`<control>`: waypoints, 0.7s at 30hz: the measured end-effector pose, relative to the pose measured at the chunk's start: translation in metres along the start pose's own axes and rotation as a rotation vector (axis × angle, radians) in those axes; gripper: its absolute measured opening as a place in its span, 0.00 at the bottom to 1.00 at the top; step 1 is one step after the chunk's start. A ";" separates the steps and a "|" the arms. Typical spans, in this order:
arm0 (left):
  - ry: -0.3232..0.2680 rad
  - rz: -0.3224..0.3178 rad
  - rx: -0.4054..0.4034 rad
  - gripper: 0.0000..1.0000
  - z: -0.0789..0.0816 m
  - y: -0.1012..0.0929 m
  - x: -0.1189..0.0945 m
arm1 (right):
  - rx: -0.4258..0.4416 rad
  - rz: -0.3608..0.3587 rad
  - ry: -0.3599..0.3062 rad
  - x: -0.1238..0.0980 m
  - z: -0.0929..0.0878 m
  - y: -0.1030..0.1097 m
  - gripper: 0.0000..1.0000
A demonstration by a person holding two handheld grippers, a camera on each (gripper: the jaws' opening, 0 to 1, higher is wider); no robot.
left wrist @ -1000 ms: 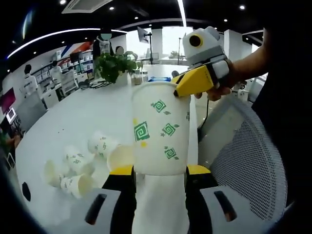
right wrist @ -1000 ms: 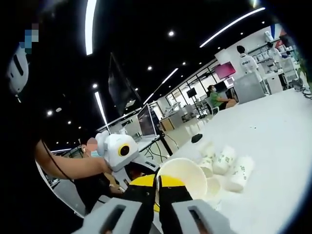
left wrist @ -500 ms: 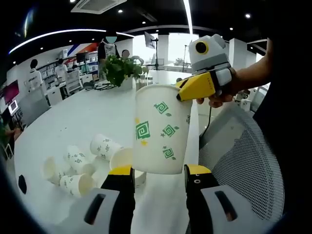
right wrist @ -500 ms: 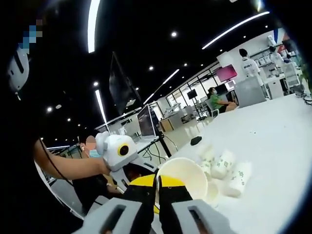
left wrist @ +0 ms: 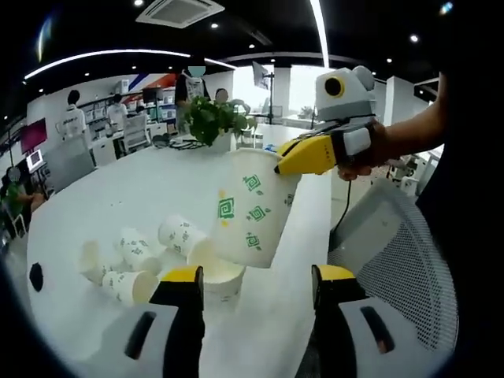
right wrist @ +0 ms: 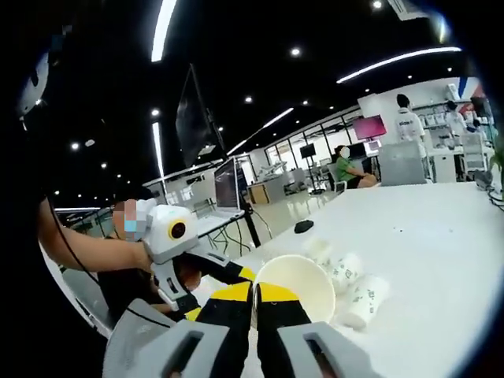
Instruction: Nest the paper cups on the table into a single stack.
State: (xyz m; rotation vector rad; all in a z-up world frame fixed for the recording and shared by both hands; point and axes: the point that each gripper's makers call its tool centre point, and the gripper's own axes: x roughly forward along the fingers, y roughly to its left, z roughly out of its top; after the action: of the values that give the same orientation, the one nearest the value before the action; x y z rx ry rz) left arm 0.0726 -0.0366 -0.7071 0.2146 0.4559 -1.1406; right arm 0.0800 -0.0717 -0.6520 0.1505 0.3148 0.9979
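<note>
The right gripper (left wrist: 285,164) pinches the rim of a green-patterned paper cup (left wrist: 250,209), one finger inside the mouth and one outside, so the cup hangs tilted by its lip above the white counter (left wrist: 110,189). In the right gripper view the same grip shows close up: the two yellow-tipped fingers (right wrist: 272,295) are pressed almost together on the thin rim of the cup (right wrist: 298,285), whose open mouth faces the camera. A rim grip leaves the cup's tapered base free, which suits lowering it into another cup.

The left gripper (left wrist: 257,277) has its fingers spread wide, with nothing between them; the hanging cup sits just above and between the yellow tips without touching them as far as the view shows. Just below the held cup stands an upright cup (left wrist: 221,278) with its mouth up, a likely receiver for the next nesting.

The remaining loose cups (left wrist: 130,260) lie on their sides in a cluster on the counter to the left of that, some touching each other; they also appear past the held cup in the right gripper view (right wrist: 353,290).

The upright cup is half hidden by the held cup and the left finger, so I cannot tell whether it is one cup or several already nested. The number of loose cups is hard to count, since they overlap. The held cup's base is out of sight in the right gripper view.
</note>
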 end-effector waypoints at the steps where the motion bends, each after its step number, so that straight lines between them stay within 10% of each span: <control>1: -0.006 0.008 -0.005 0.57 0.001 0.001 -0.001 | -0.010 -0.009 0.004 0.001 -0.001 -0.002 0.00; 21: -0.060 0.083 -0.073 0.70 -0.001 0.002 -0.010 | -0.161 -0.066 0.138 0.018 -0.020 -0.022 0.00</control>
State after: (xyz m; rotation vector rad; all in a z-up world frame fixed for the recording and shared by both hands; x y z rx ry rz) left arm 0.0703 -0.0271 -0.7032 0.1344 0.4305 -1.0446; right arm 0.1002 -0.0686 -0.6803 -0.0751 0.3620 0.9660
